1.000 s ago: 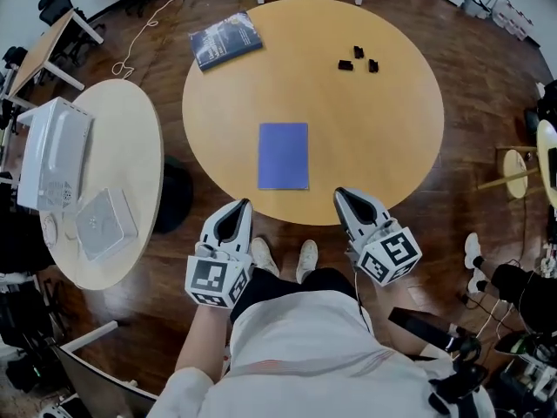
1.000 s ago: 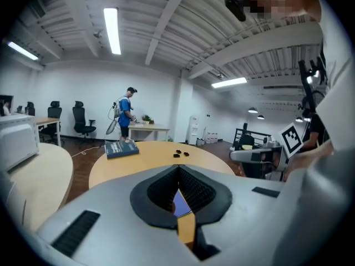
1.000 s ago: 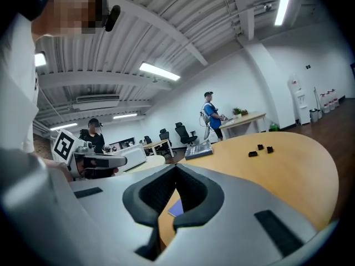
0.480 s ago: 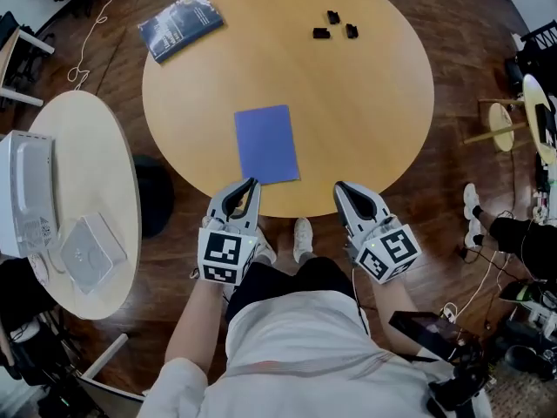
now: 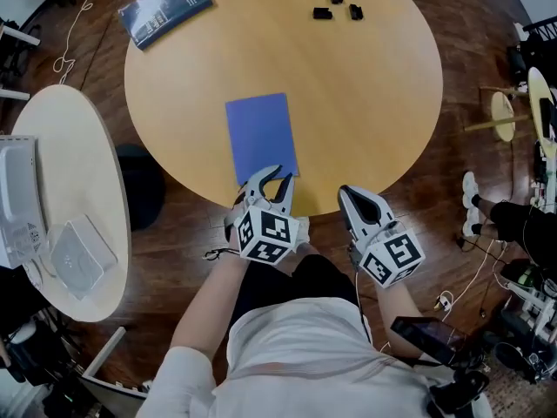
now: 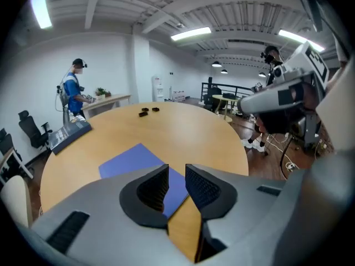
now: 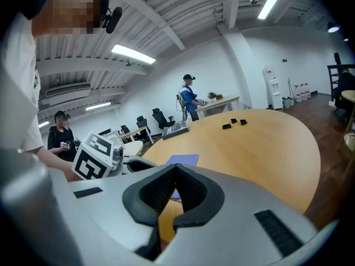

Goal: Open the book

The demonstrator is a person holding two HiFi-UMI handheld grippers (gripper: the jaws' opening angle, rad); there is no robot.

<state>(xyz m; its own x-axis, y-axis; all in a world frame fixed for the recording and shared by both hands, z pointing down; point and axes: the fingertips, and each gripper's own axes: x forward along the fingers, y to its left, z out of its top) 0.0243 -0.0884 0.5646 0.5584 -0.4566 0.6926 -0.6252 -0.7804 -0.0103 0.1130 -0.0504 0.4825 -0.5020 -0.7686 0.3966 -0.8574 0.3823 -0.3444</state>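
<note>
My left gripper, its fingers just opening with nothing between them, covers the book's near corner in the head view. The desk's far rim runs off the top edge. Three black bits are too small to name.

A round light-wood table fills the upper middle of the head view. A flat plain blue book lies closed near its lower edge. A dark blue printed book sits at its upper-left edge, and three small black blocks are clustered at the top.
</note>
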